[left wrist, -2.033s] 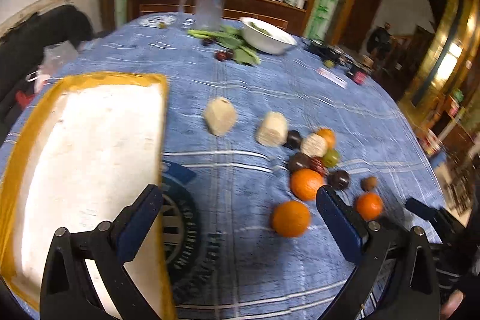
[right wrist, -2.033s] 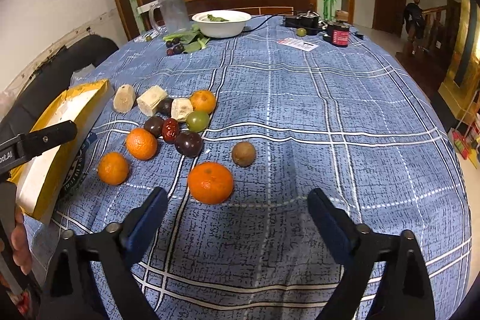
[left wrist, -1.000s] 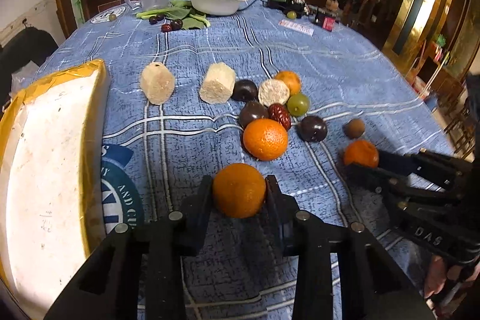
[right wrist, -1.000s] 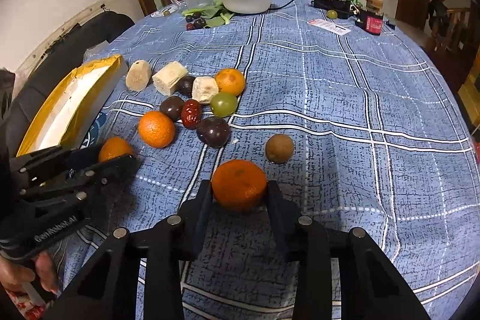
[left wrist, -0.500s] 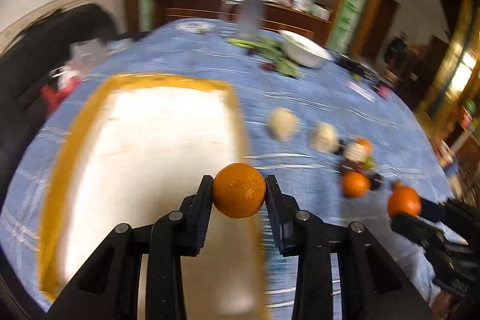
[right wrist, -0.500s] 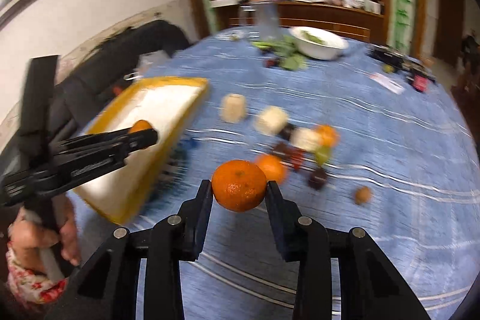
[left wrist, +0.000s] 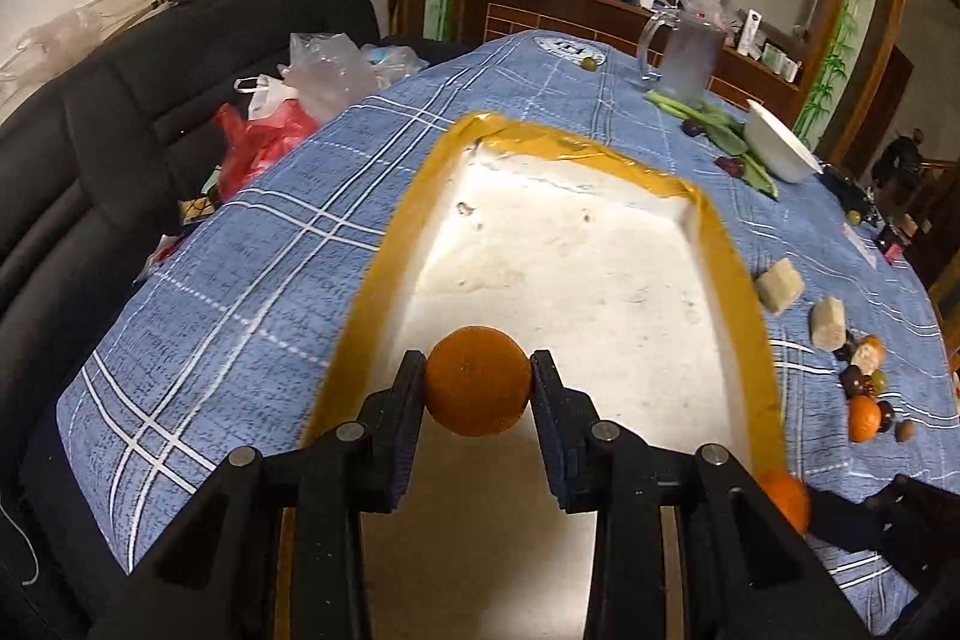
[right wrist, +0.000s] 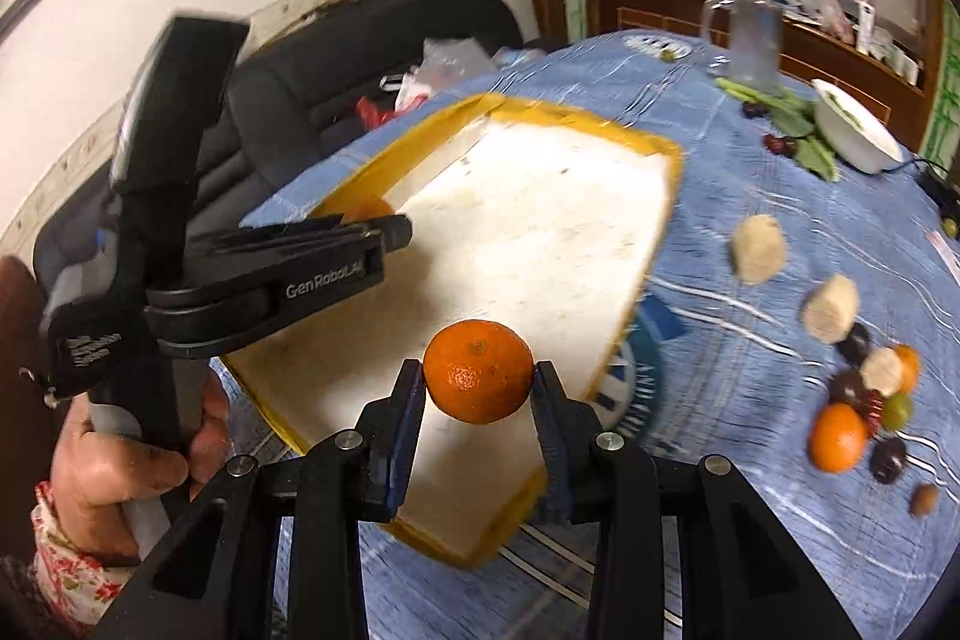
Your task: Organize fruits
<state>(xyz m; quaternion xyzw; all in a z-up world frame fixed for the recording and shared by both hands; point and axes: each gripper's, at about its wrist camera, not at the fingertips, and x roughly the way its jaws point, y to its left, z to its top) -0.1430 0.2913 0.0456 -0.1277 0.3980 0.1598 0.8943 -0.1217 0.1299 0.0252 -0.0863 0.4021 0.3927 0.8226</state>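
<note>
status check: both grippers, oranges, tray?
Left gripper shut on orange, above tray. Right gripper shut on second orange, at tray's near edge. Tray floor bare, nothing in the way.

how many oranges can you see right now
4: one in the left tongs, one in the right tongs, one large and one small among the fruit; others may be hidden.

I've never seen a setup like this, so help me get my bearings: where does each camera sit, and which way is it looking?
Left wrist: rides on the left gripper, looking forward and down along its fingers onto the white tray; those fingers clamp an orange.
Right wrist: rides on the right gripper, facing the tray from its near corner; its fingers pinch a second orange, and the person's left hand shows too.
Shared: the tray, blue tablecloth, white bowl and loose fruit pile.
</note>
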